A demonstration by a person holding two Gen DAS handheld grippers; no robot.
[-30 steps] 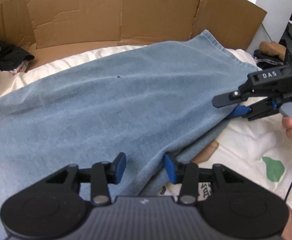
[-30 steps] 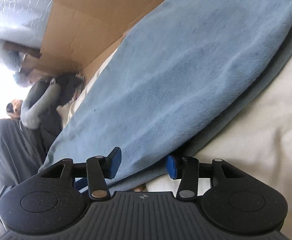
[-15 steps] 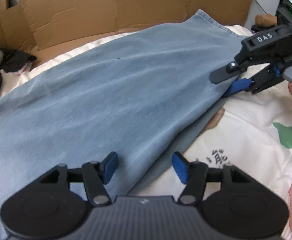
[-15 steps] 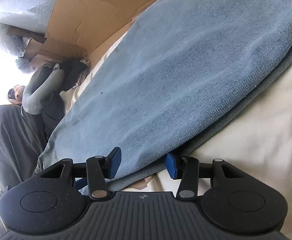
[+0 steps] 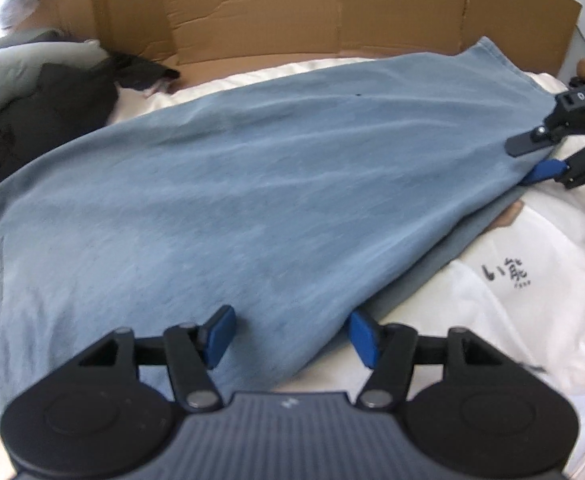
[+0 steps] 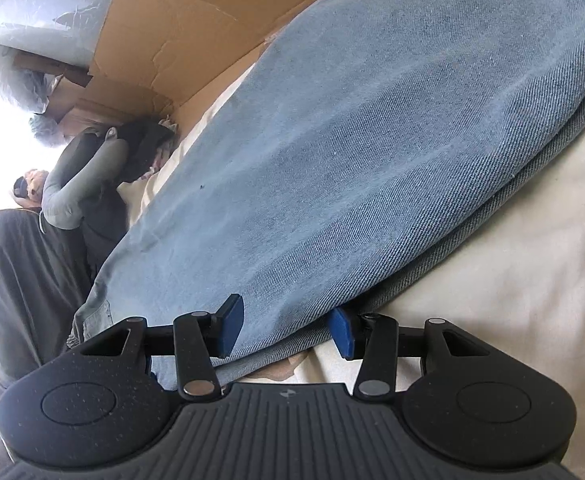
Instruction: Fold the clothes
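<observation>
a: where are the jeans [image 5: 276,184]?

b: spread flat on the cream sheet [image 5: 532,312], doubled over, with the cardboard [image 5: 332,12] behind them.

a: and the left gripper [image 5: 290,334]?

b: at the jeans' near folded edge, jaws apart, cloth between them but not pinched.

a: the right gripper [image 6: 282,330]?

b: at the jeans' far end, straddling the edge. i can't tell if it's clamped.

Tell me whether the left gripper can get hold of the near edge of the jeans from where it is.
Probably yes. The left gripper is open and already straddles the folded edge of the jeans, and nothing lies between them.
</observation>
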